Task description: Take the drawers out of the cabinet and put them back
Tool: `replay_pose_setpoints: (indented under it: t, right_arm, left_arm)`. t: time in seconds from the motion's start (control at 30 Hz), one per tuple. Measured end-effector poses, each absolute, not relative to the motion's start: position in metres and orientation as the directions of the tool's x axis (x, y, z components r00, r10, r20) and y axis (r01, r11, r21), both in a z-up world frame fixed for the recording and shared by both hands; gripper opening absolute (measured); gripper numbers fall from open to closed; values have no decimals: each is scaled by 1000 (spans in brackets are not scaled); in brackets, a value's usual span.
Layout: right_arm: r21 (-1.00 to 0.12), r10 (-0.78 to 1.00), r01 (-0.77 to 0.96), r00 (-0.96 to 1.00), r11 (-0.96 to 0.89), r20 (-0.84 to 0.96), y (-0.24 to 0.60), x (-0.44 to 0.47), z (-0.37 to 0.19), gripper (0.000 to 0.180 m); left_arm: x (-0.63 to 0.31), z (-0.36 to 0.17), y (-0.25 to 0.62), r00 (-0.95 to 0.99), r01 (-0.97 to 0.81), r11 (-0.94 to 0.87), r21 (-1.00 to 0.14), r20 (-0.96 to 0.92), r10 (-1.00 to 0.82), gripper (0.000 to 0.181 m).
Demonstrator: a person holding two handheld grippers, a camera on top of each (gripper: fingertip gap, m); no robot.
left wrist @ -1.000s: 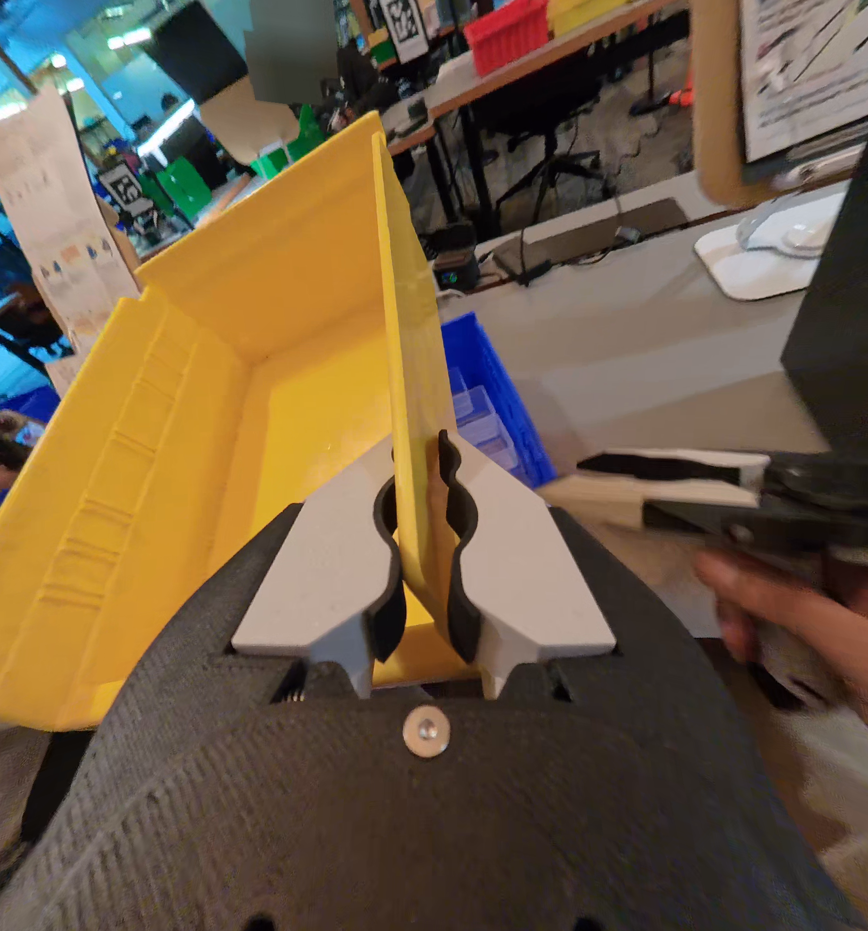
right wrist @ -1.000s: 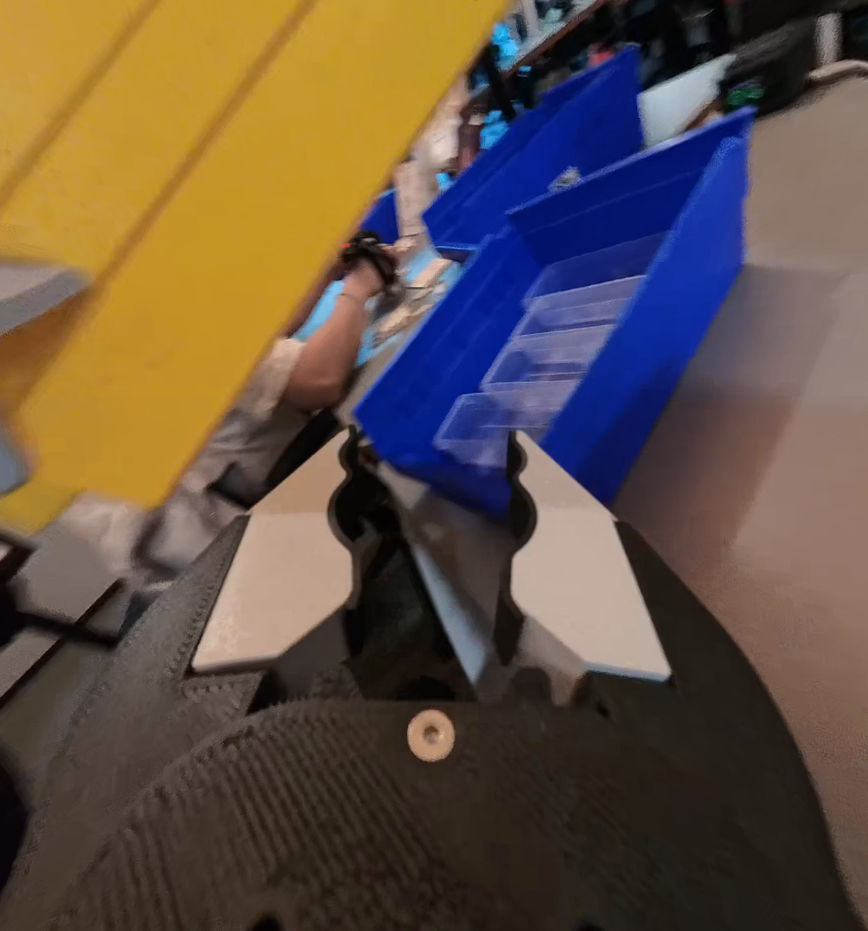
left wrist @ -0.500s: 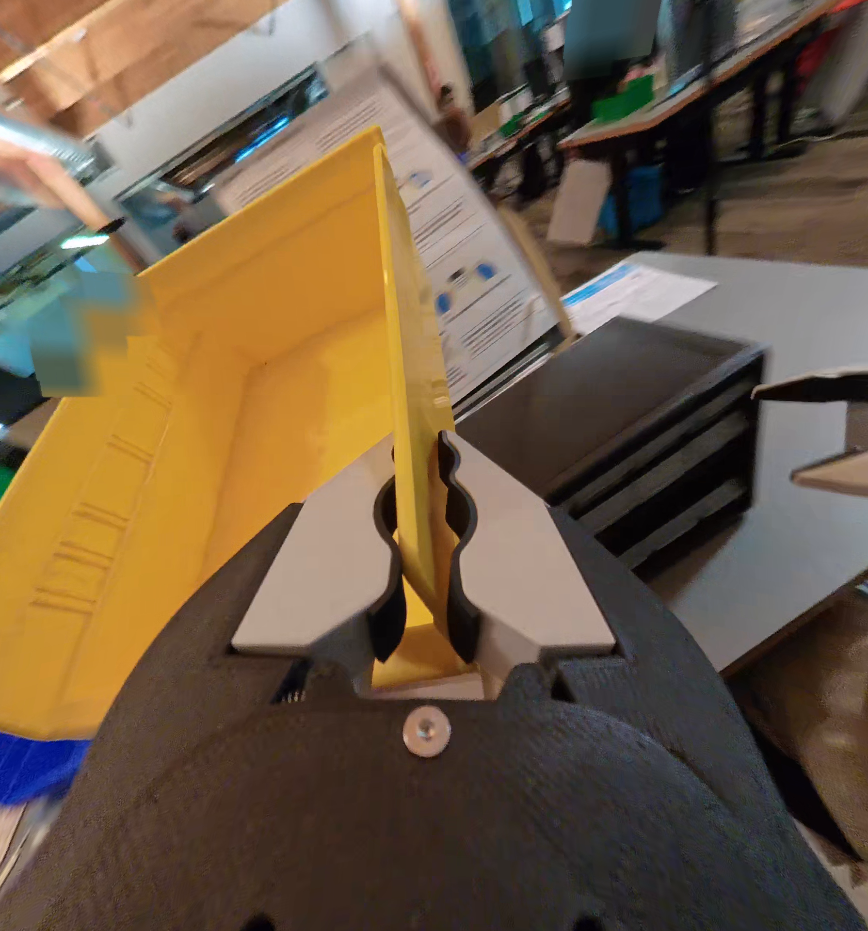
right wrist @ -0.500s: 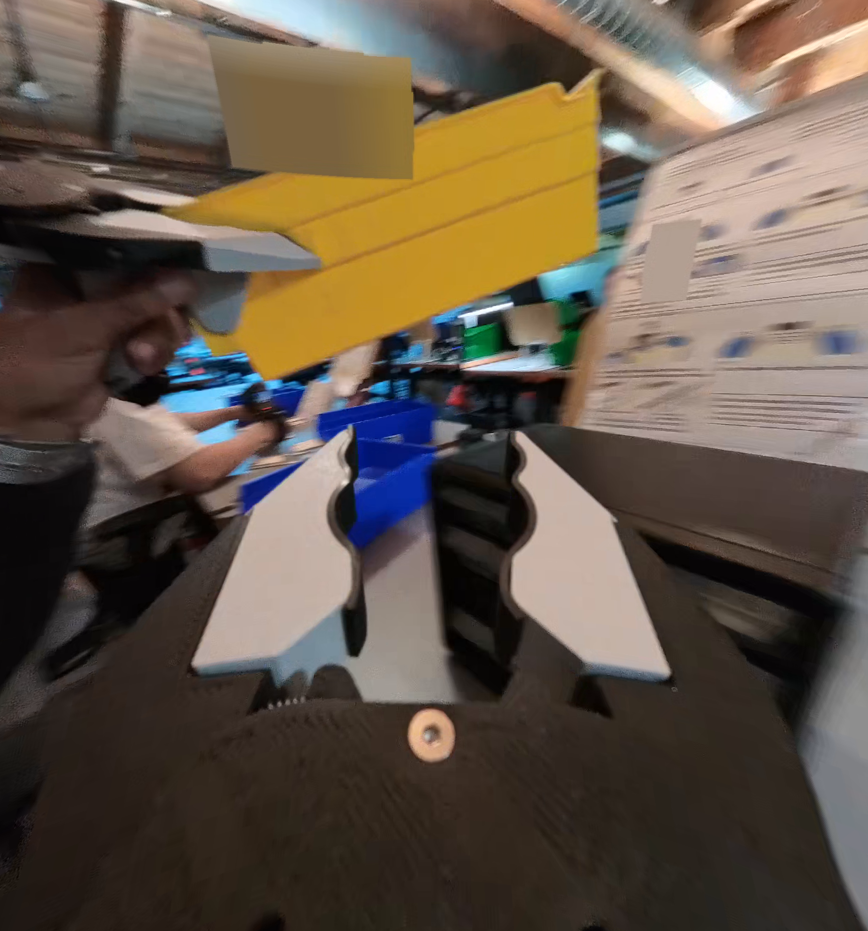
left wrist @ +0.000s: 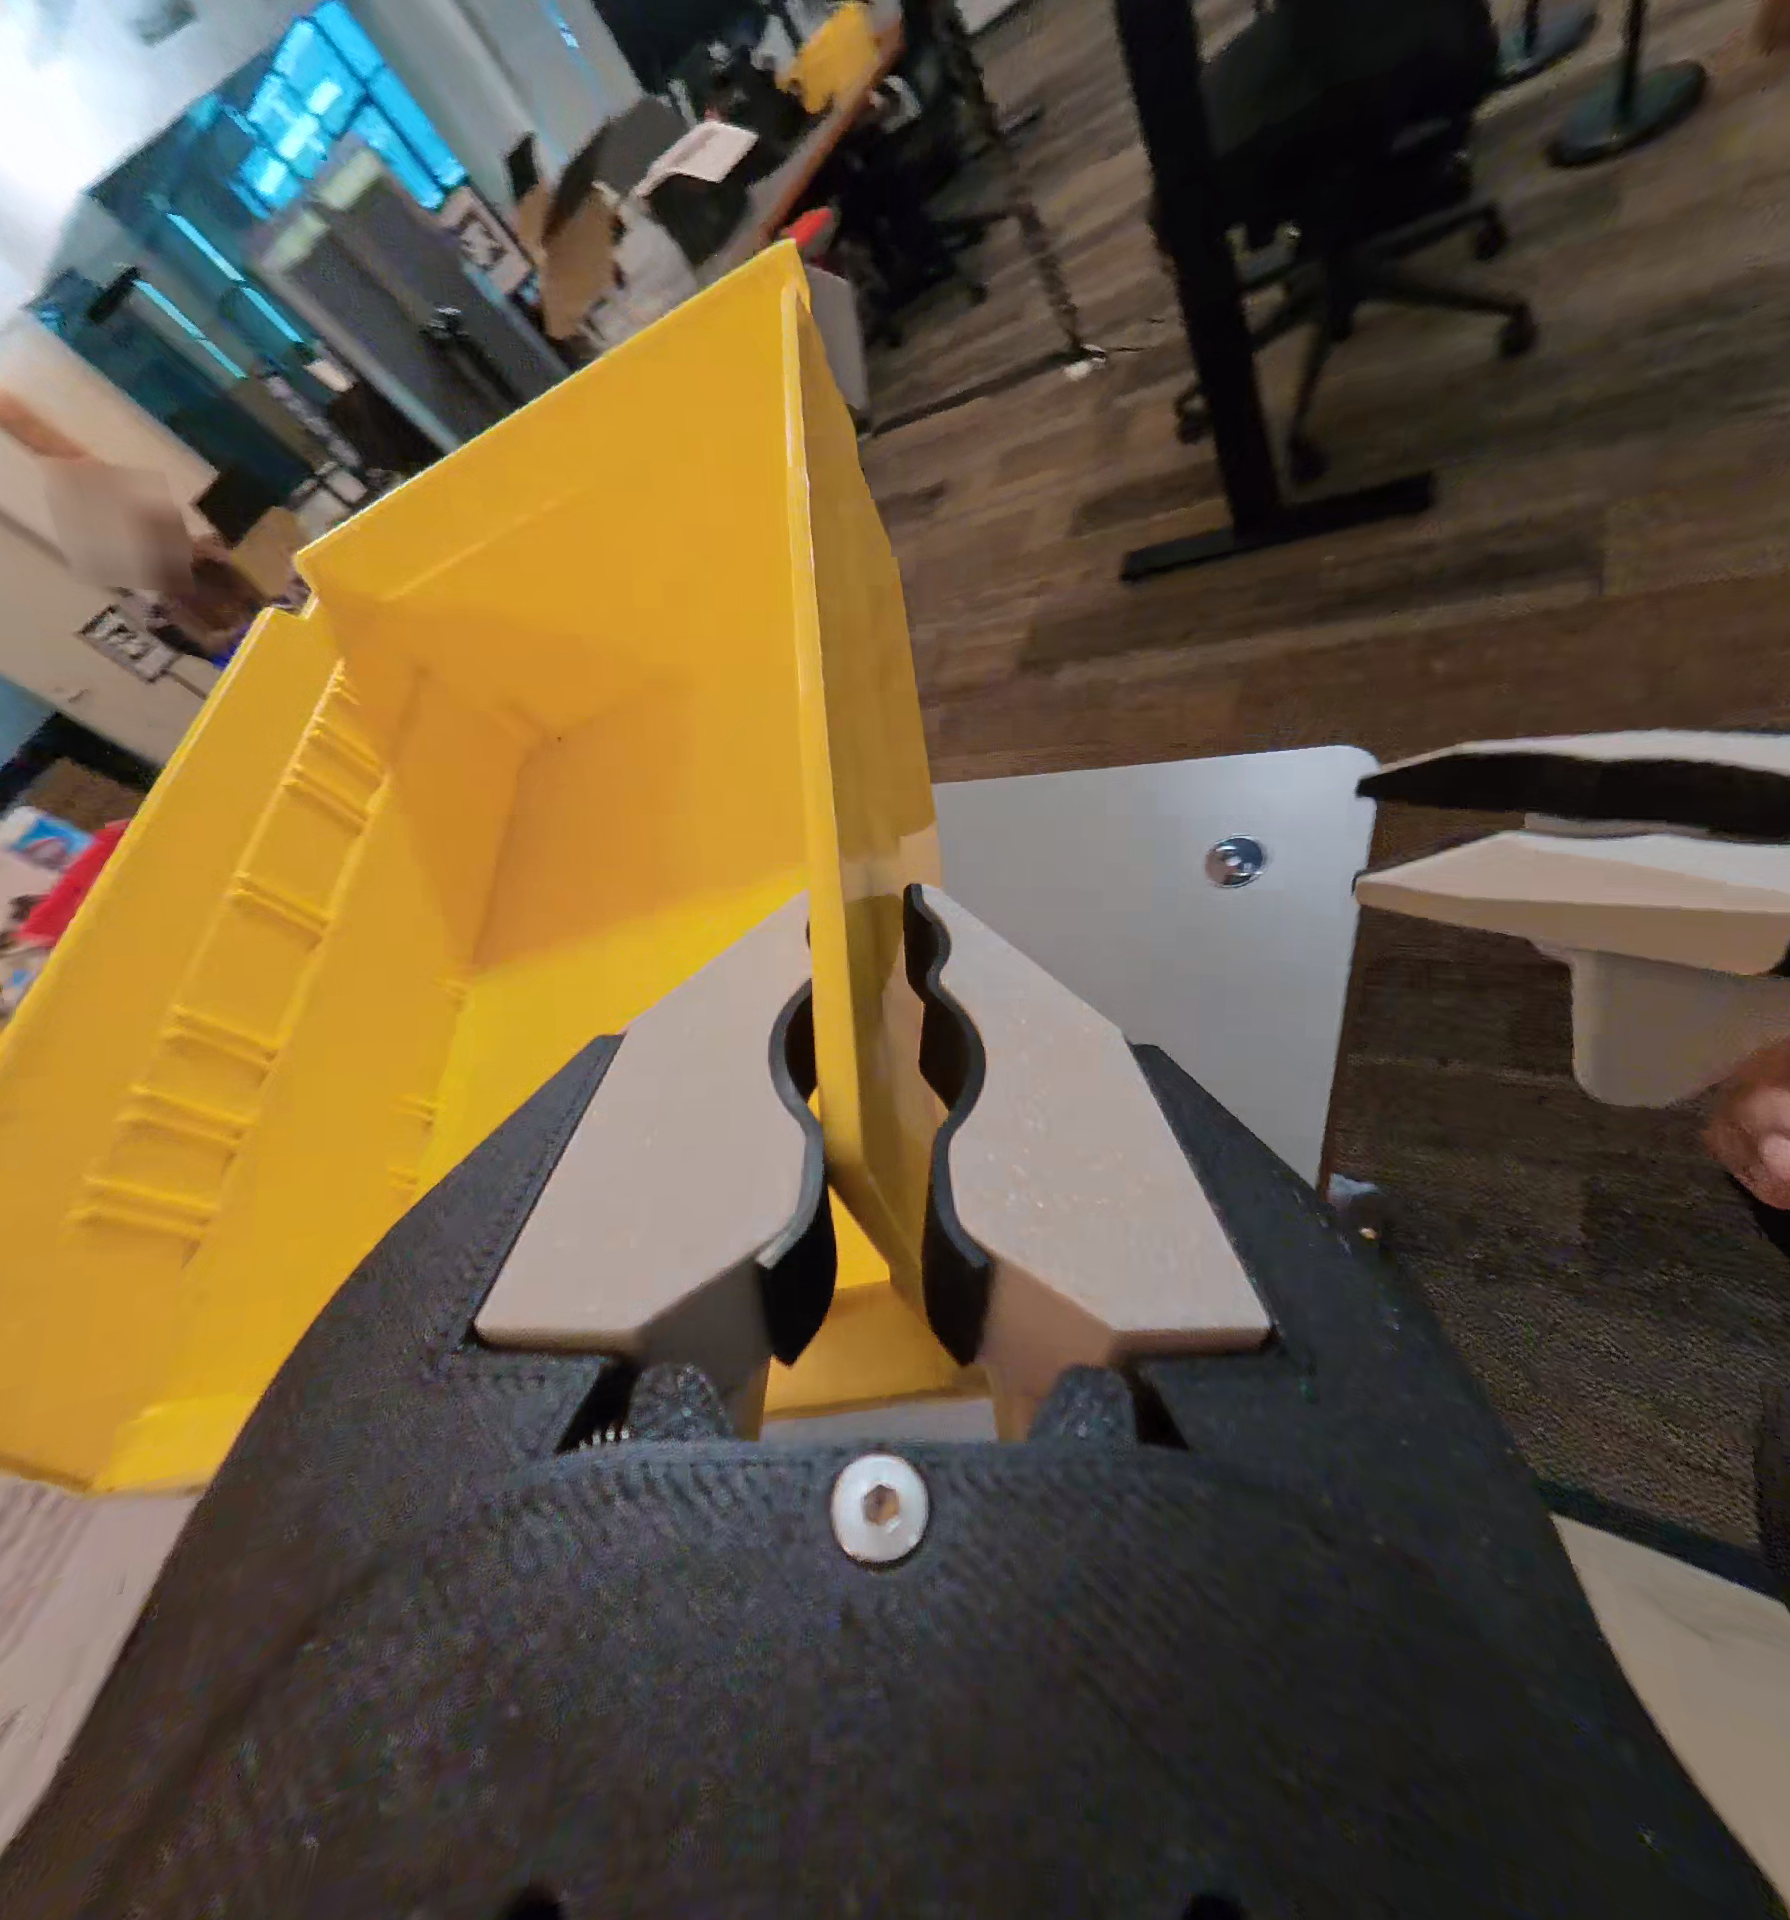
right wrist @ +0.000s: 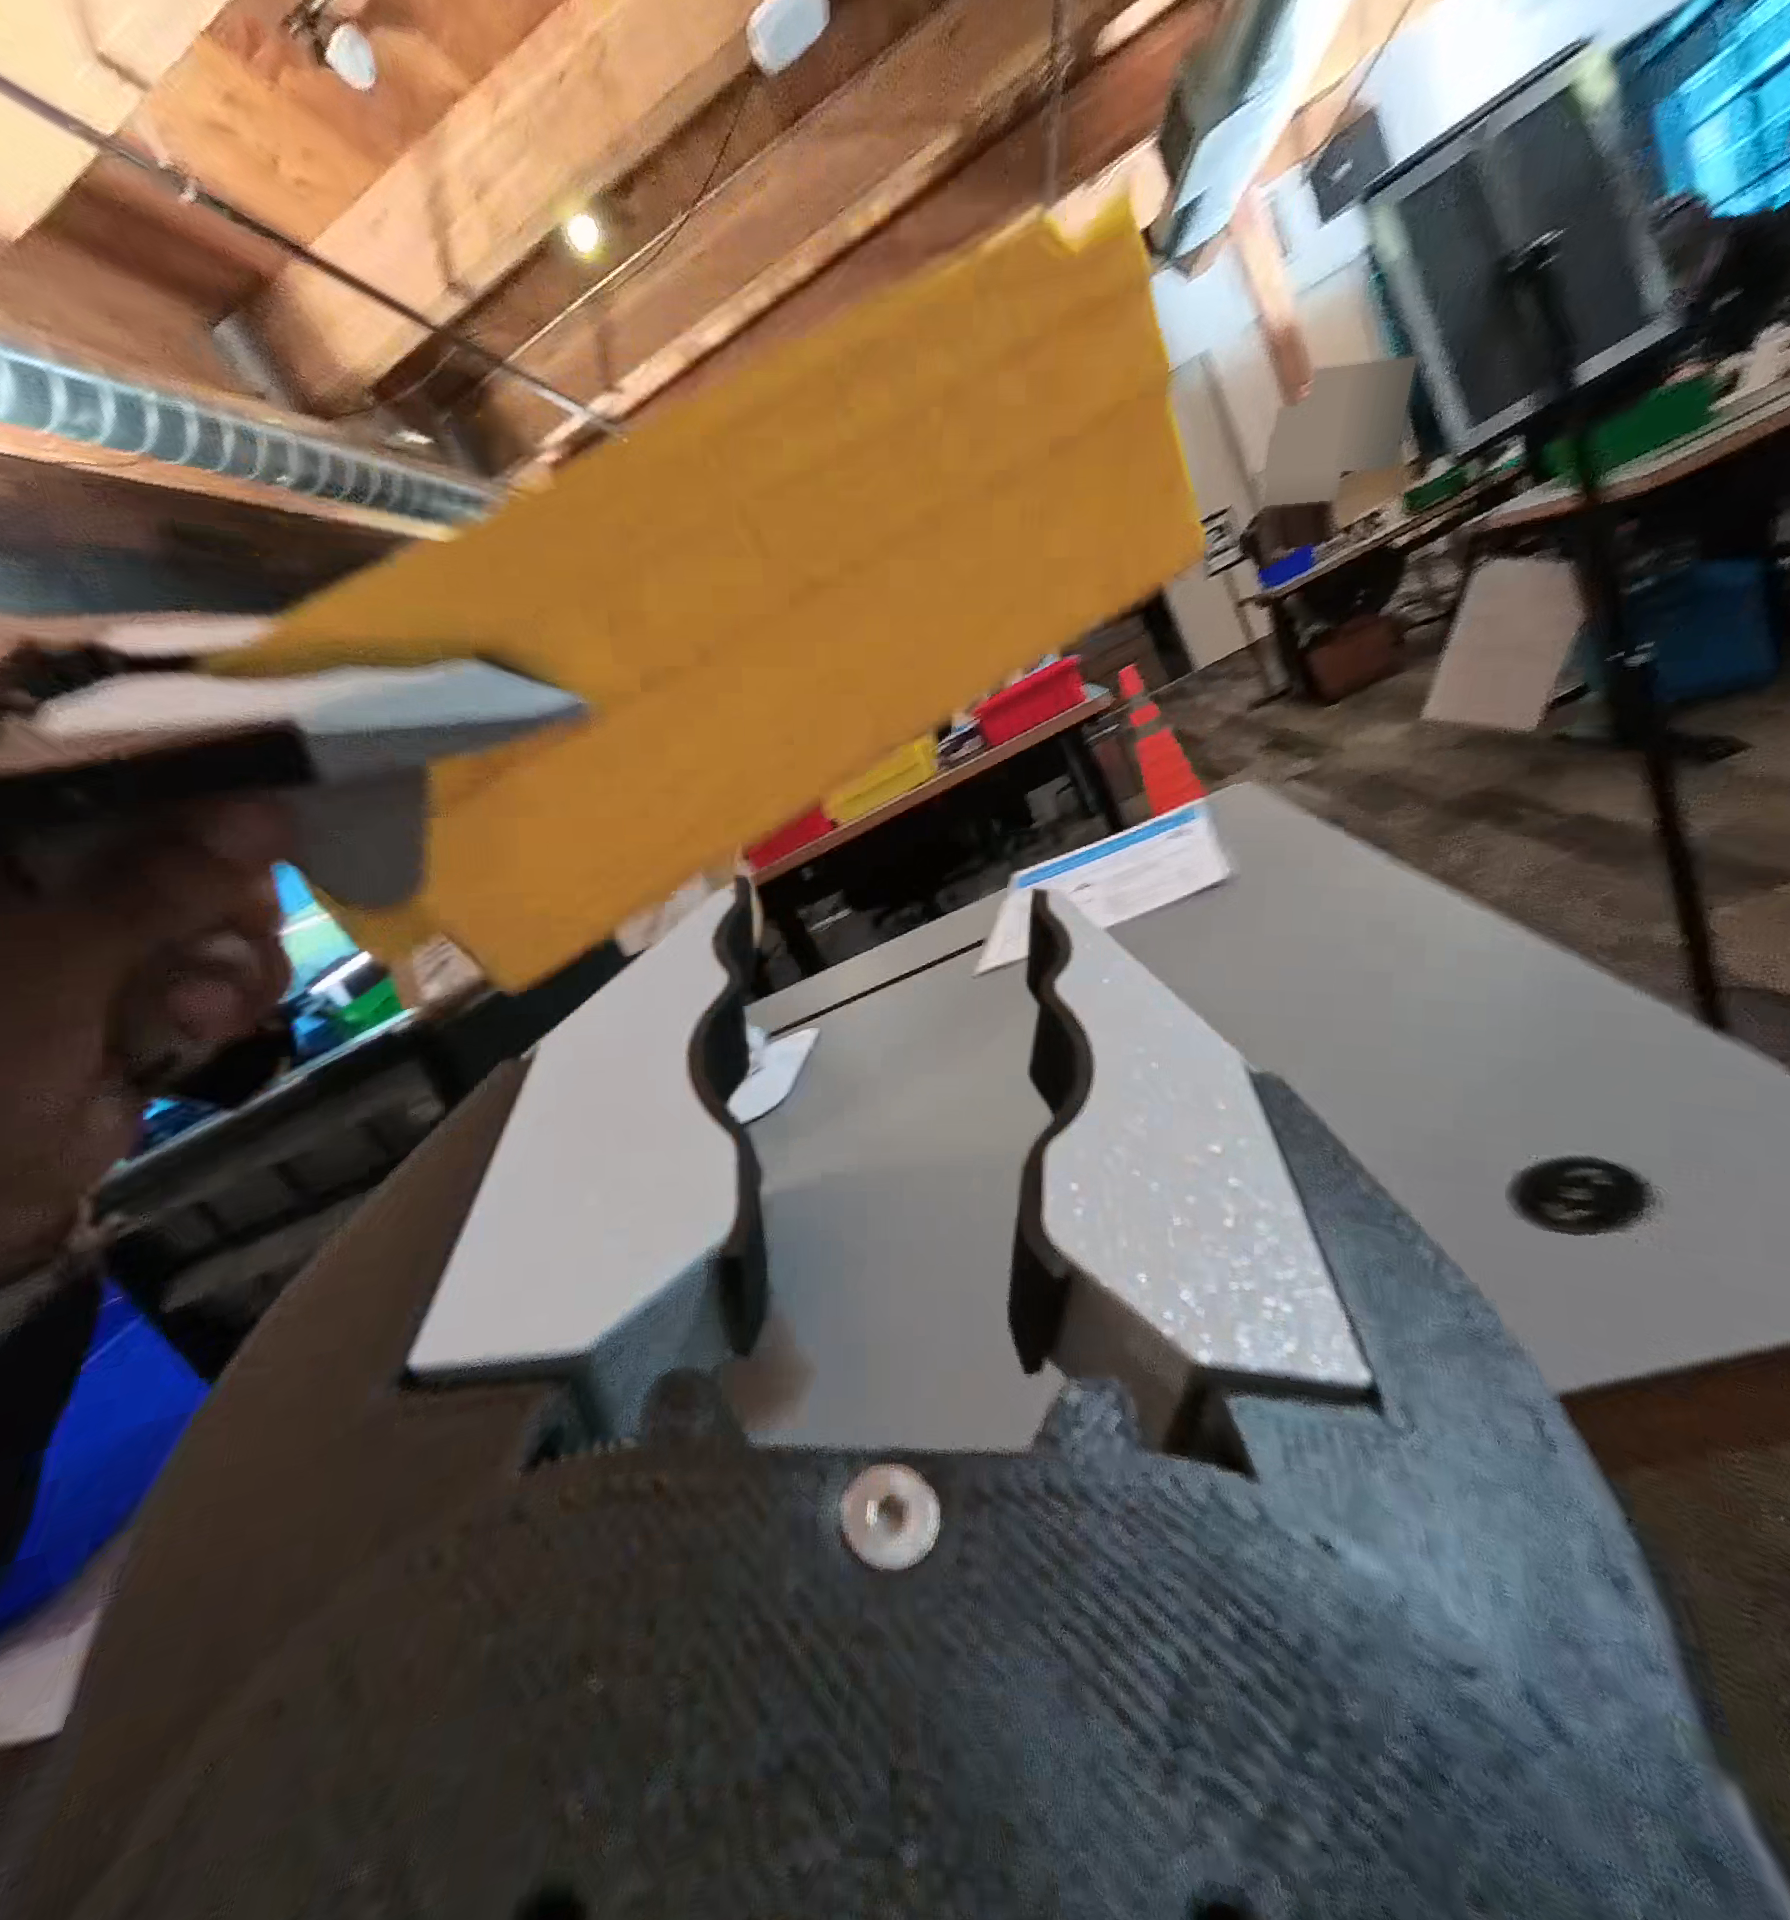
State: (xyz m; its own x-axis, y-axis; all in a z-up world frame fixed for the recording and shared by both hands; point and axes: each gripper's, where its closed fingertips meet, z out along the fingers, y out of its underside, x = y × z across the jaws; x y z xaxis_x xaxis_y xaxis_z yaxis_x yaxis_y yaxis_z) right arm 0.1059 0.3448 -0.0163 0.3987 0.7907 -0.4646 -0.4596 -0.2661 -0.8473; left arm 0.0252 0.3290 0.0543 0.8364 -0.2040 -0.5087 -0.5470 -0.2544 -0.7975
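My left gripper is shut on the right side wall of an empty yellow bin and holds it up in the air. In the right wrist view the same yellow bin hangs at the upper left, with the left gripper's fingers clamped on it. My right gripper is open and empty, pointing over a grey table. It also shows at the right edge of the left wrist view, apart from the bin. No cabinet shows in either view.
A grey table corner lies below the bin, with wood floor and a black desk leg beyond. Papers lie on the table. Red and yellow bins and an orange cone stand farther off. A blue bin is at lower left.
Both grippers swung round, away from the blue bin and then past the black cabinet, which has left view. The left gripper kept hold of the yellow bin. The right stayed open.
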Motion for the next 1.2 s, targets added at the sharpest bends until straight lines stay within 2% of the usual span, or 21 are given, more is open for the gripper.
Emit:
replay_pose_setpoints:
  t: [0.2,0.4,0.67,0.93,1.03,1.2]
  right_arm:
    - [-841,744,-475,457,-258,-487,358,137,-28,54]
    - [-899,736,-367,534,-241,-415,362,134,-52,51]
    - [-932,744,-275,566,-235,-355,367,119,-71,51]
    - [-936,732,-227,583,-269,-352,373,111,-89,51]
    - [-944,730,-193,599,-266,-328,374,107,-95,52]
    - [-962,737,-128,621,-240,-267,372,95,-100,53]
  left_arm:
    - [40,-43,398,871,-485,-332,-809,-415,-262,3]
    - [22,-105,422,854,-520,-367,-772,-478,-205,3]
    - [3,-141,434,896,-443,-431,-786,-401,-189,3]
    - [5,-155,437,908,-420,-409,-810,-379,-180,6]
    - [7,-165,427,912,-411,-447,-794,-350,-215,17]
    - [9,-142,400,900,-435,-410,-802,-373,-224,36]
